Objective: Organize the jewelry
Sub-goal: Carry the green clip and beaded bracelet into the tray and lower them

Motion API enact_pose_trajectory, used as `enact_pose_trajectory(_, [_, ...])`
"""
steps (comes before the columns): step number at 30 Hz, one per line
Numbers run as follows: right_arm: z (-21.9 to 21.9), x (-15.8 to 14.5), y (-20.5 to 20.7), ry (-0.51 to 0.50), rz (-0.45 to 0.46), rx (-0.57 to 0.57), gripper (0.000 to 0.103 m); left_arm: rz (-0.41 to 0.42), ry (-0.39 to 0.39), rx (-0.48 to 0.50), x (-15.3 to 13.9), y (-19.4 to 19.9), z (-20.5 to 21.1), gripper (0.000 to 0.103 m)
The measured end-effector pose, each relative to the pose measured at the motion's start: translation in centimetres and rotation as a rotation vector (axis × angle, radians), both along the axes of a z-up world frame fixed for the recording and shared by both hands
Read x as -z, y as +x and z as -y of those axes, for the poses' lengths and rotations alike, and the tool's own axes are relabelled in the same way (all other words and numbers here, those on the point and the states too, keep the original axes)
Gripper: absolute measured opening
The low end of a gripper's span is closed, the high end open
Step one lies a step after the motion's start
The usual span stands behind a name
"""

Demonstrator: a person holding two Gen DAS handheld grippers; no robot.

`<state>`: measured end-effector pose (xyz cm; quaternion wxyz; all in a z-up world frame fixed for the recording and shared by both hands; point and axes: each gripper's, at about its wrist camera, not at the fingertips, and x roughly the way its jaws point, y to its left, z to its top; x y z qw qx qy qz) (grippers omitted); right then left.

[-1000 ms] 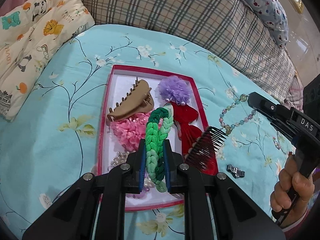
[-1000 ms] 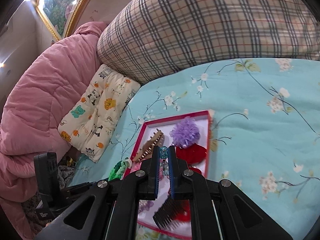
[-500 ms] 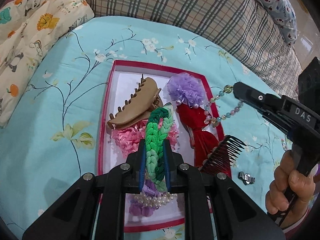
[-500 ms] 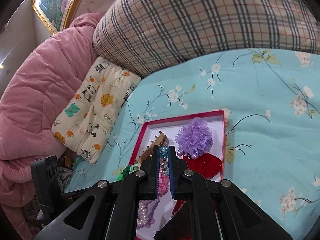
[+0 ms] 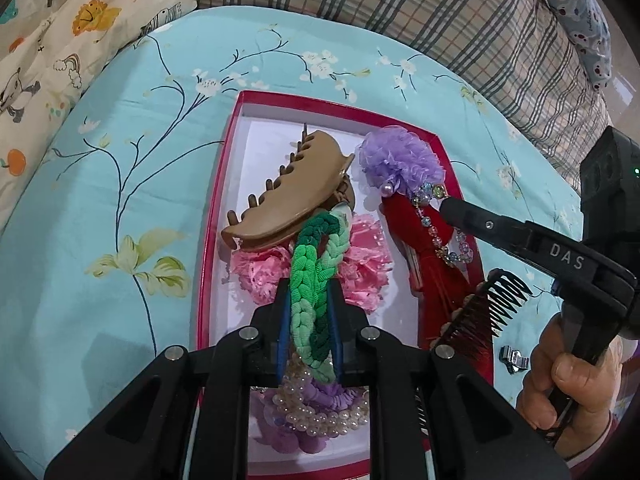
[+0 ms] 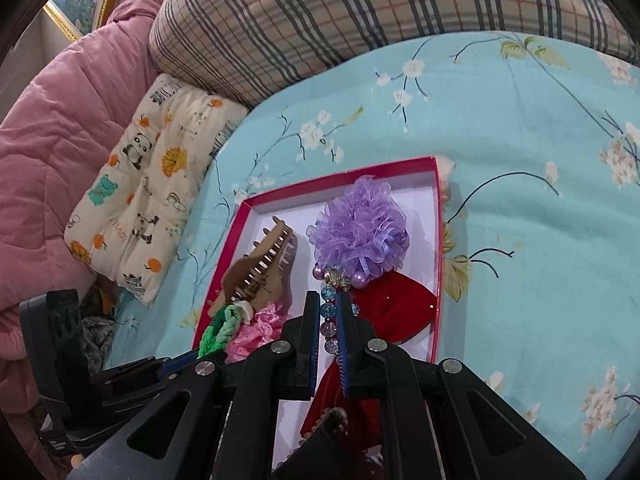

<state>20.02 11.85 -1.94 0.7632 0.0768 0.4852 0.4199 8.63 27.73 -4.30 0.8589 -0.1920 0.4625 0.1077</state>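
A red box (image 5: 218, 200) with a white floor lies on the blue flowered sheet. It holds a tan claw clip (image 5: 296, 196), a purple mesh flower (image 5: 400, 156), a red bow (image 6: 396, 304), a pink scrunchie (image 5: 360, 264) and pearls (image 5: 320, 412). My left gripper (image 5: 310, 286) is shut on a green braided hair band (image 5: 316, 256), low over the pink scrunchie. My right gripper (image 6: 328, 300) is shut on a bead bracelet (image 6: 329, 312). In the left wrist view the bracelet (image 5: 434, 236) hangs onto the red bow.
A dark comb (image 5: 488, 312) leans on the box's right rim, with a small metal clip (image 5: 514, 358) on the sheet beside it. A plaid pillow (image 6: 360, 12), a cartoon cushion (image 6: 148, 184) and a pink quilt (image 6: 48, 128) border the bed. A hand (image 5: 568, 380) grips the right handle.
Both grippers have sunk toward the box with their loads. The right one carried the bracelet leftward from over the sheet to above the red bow.
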Motion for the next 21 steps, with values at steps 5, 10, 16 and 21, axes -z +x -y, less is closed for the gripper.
enact_pose_trajectory(5, [-0.9, 0.5, -0.2, -0.023, -0.005, -0.024, 0.007, -0.007, -0.016, -0.009, 0.3, 0.0, -0.3, 0.016])
enact_pose_trajectory(10, [-1.2, 0.7, -0.3, -0.033, -0.011, -0.027, 0.012, -0.005, -0.021, -0.005, 0.3, -0.1, -0.3, 0.016])
enact_pose_trajectory(16, [-1.1, 0.9, -0.2, -0.044, -0.018, -0.024, 0.013, -0.001, -0.029, -0.010, 0.1, -0.1, -0.4, 0.031])
enact_pose_trajectory(21, [-1.0, 0.6, -0.2, -0.039, -0.017, -0.023, 0.014, 0.003, -0.030, -0.009, -0.3, -0.4, -0.3, 0.036])
